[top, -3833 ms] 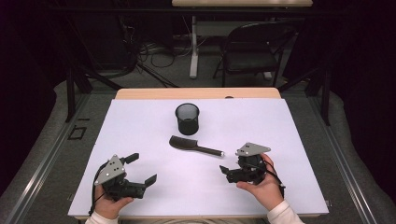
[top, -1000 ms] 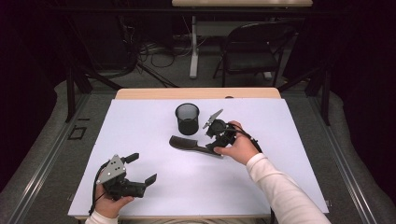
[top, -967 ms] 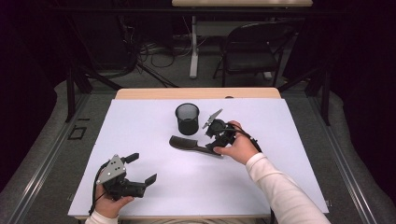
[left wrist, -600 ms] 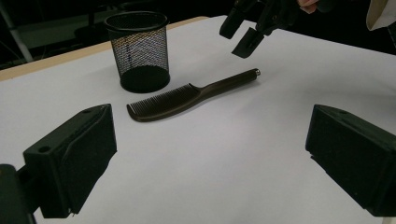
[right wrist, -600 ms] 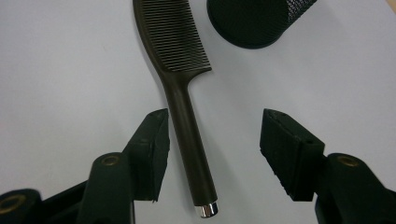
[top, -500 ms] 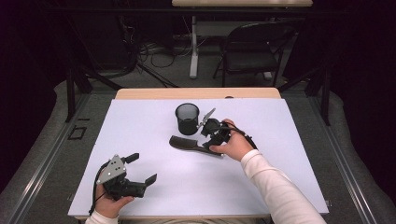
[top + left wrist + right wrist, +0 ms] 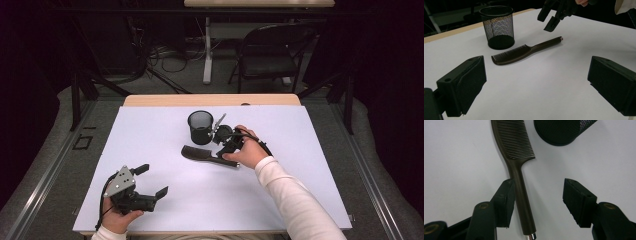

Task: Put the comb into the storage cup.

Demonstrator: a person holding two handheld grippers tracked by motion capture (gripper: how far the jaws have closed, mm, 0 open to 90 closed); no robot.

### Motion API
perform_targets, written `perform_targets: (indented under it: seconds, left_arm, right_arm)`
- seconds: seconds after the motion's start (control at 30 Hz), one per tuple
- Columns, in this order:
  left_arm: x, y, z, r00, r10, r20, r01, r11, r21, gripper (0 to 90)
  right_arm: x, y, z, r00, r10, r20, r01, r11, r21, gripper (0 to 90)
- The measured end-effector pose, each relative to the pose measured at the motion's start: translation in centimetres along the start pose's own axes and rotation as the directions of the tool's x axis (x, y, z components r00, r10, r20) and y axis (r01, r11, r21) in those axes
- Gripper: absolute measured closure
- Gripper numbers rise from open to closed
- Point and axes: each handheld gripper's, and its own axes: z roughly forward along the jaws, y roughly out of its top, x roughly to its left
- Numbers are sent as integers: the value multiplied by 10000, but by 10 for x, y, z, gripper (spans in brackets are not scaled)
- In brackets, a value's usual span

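Nearby, mesh cup (image 7: 200,127), comb (image 7: 204,154) outside

no readable text, label or number anywhere

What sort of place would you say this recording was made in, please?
Probably a lab or studio set up for recording: a white-covered table bearing a comb and mesh cup, dark curtains, floor cables, a folding chair.

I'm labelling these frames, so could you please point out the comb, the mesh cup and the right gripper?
comb (image 7: 520,185): right gripper view, on its handle.
mesh cup (image 7: 497,23): left gripper view, on its mesh wall.
right gripper (image 7: 537,202): right gripper view, midway between its open fingertips.
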Motion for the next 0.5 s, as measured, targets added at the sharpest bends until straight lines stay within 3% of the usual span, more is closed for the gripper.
perform_targets:
  seconds: [0.5]
  left_arm:
    - [1,0,0,10000,9,59,-9,10000,37,20]
  right_arm:
    - [-2,3,12,9994,-108,-322,130,9976,684,477]
